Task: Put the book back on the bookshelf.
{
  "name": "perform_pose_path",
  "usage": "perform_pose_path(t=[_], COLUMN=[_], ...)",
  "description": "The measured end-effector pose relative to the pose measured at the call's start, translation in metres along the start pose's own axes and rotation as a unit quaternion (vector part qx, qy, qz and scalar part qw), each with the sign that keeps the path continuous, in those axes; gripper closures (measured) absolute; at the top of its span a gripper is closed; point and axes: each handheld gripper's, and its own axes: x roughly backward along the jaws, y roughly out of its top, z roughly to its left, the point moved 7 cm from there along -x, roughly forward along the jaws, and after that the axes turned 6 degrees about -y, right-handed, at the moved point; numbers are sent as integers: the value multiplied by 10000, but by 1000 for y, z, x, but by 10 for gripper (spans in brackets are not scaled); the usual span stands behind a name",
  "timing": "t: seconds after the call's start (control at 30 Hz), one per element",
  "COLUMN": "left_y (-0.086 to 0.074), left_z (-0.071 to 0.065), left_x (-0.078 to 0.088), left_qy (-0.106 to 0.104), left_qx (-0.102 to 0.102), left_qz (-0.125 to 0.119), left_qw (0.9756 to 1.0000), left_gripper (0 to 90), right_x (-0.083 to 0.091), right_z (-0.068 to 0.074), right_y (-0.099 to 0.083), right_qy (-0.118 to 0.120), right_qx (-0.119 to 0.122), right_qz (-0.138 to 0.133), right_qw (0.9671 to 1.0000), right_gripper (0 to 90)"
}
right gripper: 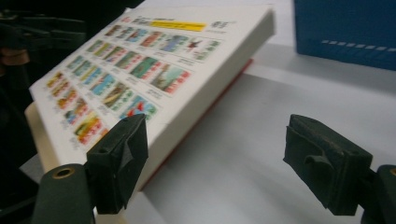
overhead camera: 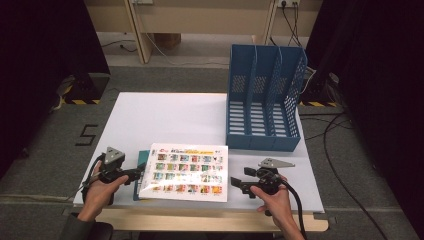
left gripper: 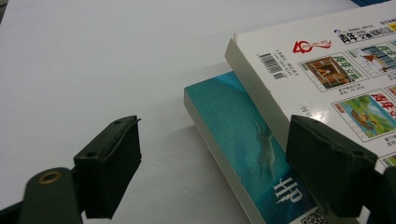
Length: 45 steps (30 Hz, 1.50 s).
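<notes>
A white book (overhead camera: pixel 185 172) with rows of small colour pictures on its cover lies at the front of the table, on top of a teal book (overhead camera: pixel 137 192) that sticks out at its left. My left gripper (overhead camera: pixel 141 175) is at the books' left edge and stands open. In the left gripper view the teal book (left gripper: pixel 243 154) and the white book (left gripper: pixel 327 70) lie by its right jaw, and nothing presses on them. My right gripper (overhead camera: pixel 237 180) stands open just right of the white book (right gripper: pixel 140 70), whose near corner is beside its left jaw.
A blue three-slot file holder (overhead camera: pixel 262 100) stands at the back right of the white table (overhead camera: pixel 165 120). A thin red edge (right gripper: pixel 210 100) shows under the white book. Cables trail on the floor at the right.
</notes>
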Motion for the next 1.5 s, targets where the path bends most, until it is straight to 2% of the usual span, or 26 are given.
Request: perform_pose_path(t=[0.13, 0.43, 0.7, 0.87, 0.93, 1.03, 1.1, 1.2, 1.43, 1.5], left_y=[-1, -4, -6, -6, -6, -6, -6, -5, -3, -3], left_z=[-2, -1, 0, -1, -2, -5, -9, -15, -28, -31], left_x=[-1, -3, -5, -5, -5, -4, -4, -4, -8, -9], left_qy=[-25, -38, -74, -69, -95, -171, -275, -308, -243, -238], left_qx=[-74, -92, -71, -79, -103, -164, -221, -526, -665, -669], left_qz=[50, 143, 160, 148, 145, 112, 118, 118, 39, 27], left_qw=[10000, 9998, 9998, 9998, 9998, 9997, 9993, 9981, 9975, 9975], left_gripper=[178, 187, 203, 210, 227, 289, 366, 484, 529, 529], right_x=[-9, -30, -52, -62, -64, -62, -61, -55, -32, -27], right_z=[10, 19, 28, 35, 35, 34, 35, 36, 35, 35], right_y=[-1, -1, 2, 3, 4, 6, 7, 13, 44, 56], right_qy=[144, 422, 763, 939, 950, 920, 875, 808, 791, 790], right_qx=[5, -121, -365, -258, -307, -395, -391, -260, -143, -71], right_qz=[114, 308, 528, 628, 637, 625, 624, 496, -5, -64], right_qw=[9998, 9986, 9950, 9933, 9930, 9930, 9934, 9952, 9968, 9968], right_gripper=[211, 237, 178, 148, 164, 196, 200, 231, 343, 389])
